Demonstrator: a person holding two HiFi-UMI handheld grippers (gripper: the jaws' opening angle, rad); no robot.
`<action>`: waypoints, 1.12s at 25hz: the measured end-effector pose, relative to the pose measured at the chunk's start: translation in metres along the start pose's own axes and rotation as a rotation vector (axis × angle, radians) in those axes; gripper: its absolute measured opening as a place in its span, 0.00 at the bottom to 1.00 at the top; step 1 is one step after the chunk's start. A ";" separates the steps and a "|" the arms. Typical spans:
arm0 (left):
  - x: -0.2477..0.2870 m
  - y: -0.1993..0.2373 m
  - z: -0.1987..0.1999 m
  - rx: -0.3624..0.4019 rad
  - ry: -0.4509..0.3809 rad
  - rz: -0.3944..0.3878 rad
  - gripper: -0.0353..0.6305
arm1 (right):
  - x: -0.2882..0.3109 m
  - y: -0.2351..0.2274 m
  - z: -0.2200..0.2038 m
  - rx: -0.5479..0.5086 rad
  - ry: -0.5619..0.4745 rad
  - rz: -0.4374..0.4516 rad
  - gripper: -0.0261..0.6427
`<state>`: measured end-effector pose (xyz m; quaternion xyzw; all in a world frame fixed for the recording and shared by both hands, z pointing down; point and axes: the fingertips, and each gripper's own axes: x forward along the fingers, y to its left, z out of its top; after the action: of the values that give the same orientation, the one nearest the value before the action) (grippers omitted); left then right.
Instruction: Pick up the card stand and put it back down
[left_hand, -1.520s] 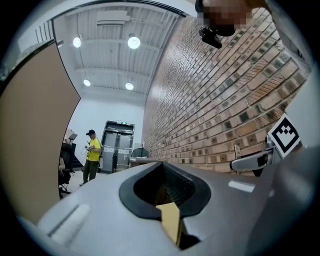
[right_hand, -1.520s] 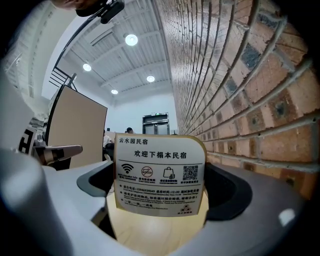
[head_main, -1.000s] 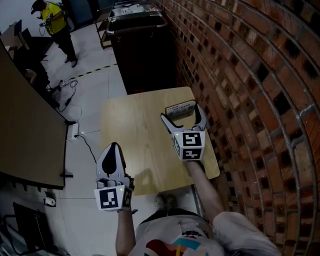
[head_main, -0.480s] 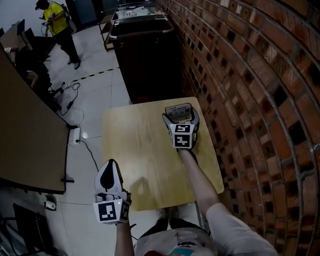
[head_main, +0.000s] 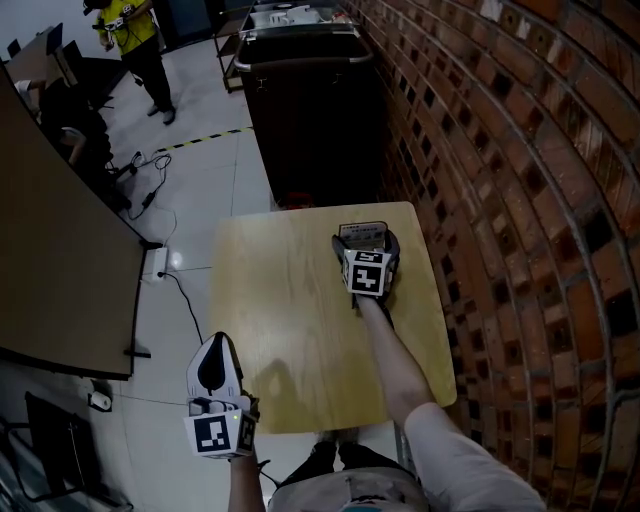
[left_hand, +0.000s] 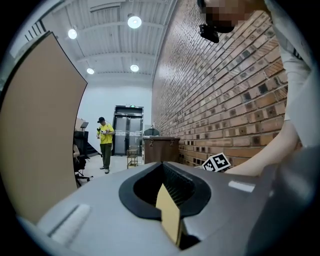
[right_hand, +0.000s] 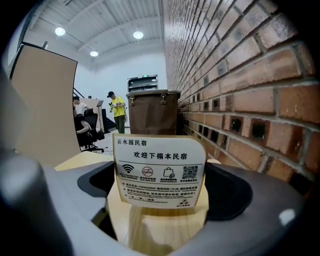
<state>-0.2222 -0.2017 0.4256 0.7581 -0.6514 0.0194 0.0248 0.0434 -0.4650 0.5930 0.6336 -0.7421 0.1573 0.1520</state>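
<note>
Print on card stand, clamped by right gripper, legible only there; left gripper closed.

Left claw hangs off the counter's near-left corner, jaws together, empty. Right forearm stretches across the counter — right claw near its far edge, jaws pressed on the card stand.

Brick wall runs close along the table's 3 o'clock edge, a dark bin blocks 12 o'clock, and a partition board closes 9 o'clock beyond a floor strip with a cable. Open wood from centre out to 6 and 9 o'clock. The card stand at 1 o'clock fills the right gripper's jaw gap; the left gripper, jaws together, hangs over open floor at 7 o'clock.
</note>
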 end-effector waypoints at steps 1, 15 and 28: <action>0.001 0.002 -0.001 0.002 0.000 0.004 0.06 | 0.004 -0.001 -0.003 -0.001 0.011 0.000 0.85; 0.004 0.019 -0.007 0.014 0.028 0.035 0.06 | 0.030 -0.009 -0.018 -0.015 0.074 -0.007 0.84; -0.002 0.012 -0.002 0.004 0.008 0.025 0.06 | 0.007 -0.016 0.006 0.017 0.008 0.009 0.84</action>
<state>-0.2348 -0.2017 0.4271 0.7500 -0.6605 0.0240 0.0257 0.0579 -0.4757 0.5912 0.6309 -0.7430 0.1668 0.1490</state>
